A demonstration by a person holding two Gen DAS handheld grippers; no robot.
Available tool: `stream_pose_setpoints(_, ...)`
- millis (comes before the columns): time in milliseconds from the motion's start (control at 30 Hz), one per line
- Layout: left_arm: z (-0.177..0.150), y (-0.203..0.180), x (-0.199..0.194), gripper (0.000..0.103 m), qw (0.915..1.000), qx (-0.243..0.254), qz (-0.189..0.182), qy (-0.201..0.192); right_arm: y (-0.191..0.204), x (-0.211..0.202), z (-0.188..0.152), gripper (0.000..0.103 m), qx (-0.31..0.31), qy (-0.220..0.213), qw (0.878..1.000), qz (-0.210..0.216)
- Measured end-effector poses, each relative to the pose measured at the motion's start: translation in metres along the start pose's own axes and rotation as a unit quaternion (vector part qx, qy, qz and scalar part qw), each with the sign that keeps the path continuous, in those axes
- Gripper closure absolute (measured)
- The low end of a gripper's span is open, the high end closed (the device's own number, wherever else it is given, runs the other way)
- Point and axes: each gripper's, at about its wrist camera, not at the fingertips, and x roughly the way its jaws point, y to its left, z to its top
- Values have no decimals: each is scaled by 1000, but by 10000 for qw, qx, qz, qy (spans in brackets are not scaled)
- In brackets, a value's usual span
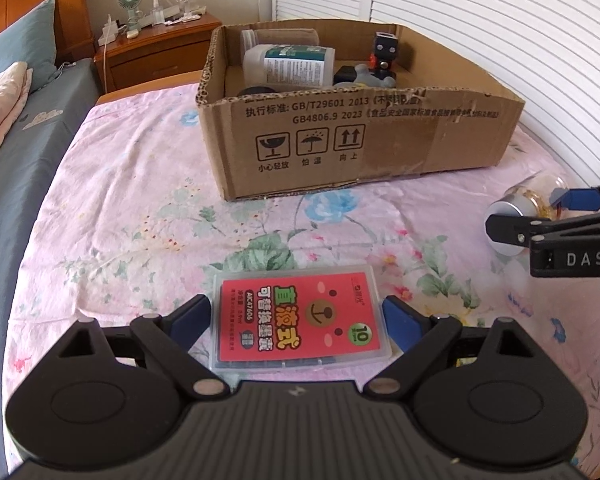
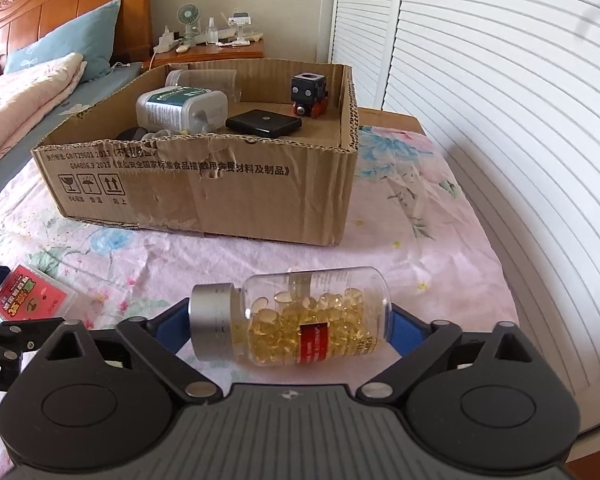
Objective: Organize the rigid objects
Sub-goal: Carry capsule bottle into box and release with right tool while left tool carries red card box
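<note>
On floral sheet: left tongs (image 1: pixel 298 314) spread around flat plastic case (image 1: pixel 302 318); right tongs (image 2: pixel 290 326) spread around glass capsule bottle (image 2: pixel 292 320).

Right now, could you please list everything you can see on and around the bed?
box: one, brown cardboard, open, on the floral sheet
white bottle: one, green label, lying in the box
clear jar: one, lying at the box's back wall
black case: one, flat, in the box
toy train: one, black with red, in the box
pill bottle: one, clear, yellow capsules, silver cap, lying on the sheet between the right fingers
red case: one, clear plastic, red label, flat on the sheet between the left fingers
nightstand: one, wooden, small clutter on top
left gripper: open
right gripper: open
</note>
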Motion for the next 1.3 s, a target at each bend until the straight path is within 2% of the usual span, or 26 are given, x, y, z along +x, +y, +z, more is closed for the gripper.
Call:
stream_pose_setpoints(333,1,0,0,13,10000,-24,18,66,0,-4,-1,5,-76,78,9998,147)
stream_pose_setpoints(867,9,5,-31,13,9977,630,-231,84,-3,-40,9,5,-719,0,9961,501)
stream_pose_setpoints(1100,16,8,-46,13,9968,737,-315,-14,-8,-59,36,5,-881,-270,9932,715)
stream_pose_setpoints(1300,19,13,-56,13,9964,792,-282,-79,-10,-59,71,5,-1021,-522,9905,755)
